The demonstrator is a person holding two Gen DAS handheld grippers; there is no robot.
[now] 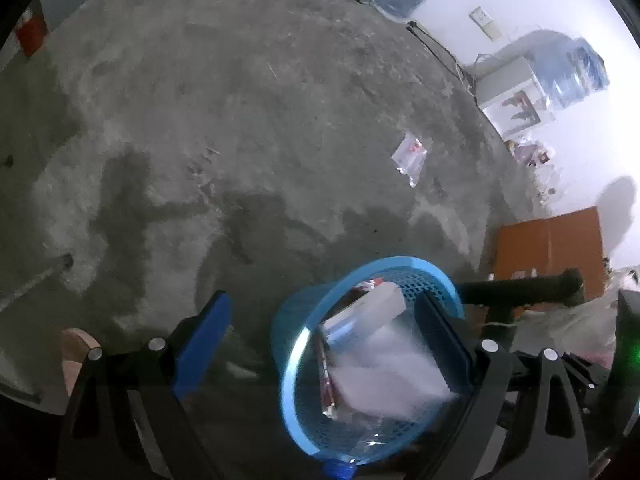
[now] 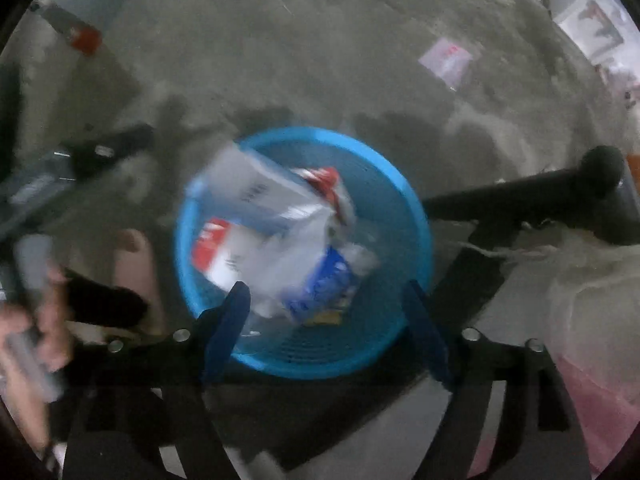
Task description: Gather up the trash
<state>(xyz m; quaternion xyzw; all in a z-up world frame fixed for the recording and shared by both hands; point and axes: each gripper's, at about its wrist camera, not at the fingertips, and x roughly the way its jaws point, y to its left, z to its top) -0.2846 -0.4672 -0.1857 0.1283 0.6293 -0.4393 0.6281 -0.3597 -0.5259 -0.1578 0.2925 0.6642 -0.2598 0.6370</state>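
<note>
A blue mesh basket (image 1: pixel 289 384) stands on the concrete floor, packed with trash: a white and blue carton (image 2: pixel 260 196), red and white wrappers (image 2: pixel 212 248) and blurred white paper (image 1: pixel 384 364). My right gripper (image 2: pixel 326 286) hangs straight above the basket (image 2: pixel 416 216), open, with nothing pressed between its blue fingers (image 2: pixel 228 320). My left gripper (image 1: pixel 324 304) is open too, its right finger (image 1: pixel 440 332) lying across the basket's right side and its left finger well clear of the rim. A clear plastic packet (image 1: pixel 412 154) with red print lies on the floor (image 2: pixel 446 60) beyond the basket.
A black chair leg (image 1: pixel 520 286) reaches in right of the basket (image 2: pixel 520 196). An orange board (image 1: pixel 552 248) leans on the white wall, with water jugs (image 1: pixel 576 68) and a white box farther along. A person's foot (image 2: pixel 132 256) and hand (image 2: pixel 28 332) are at the left.
</note>
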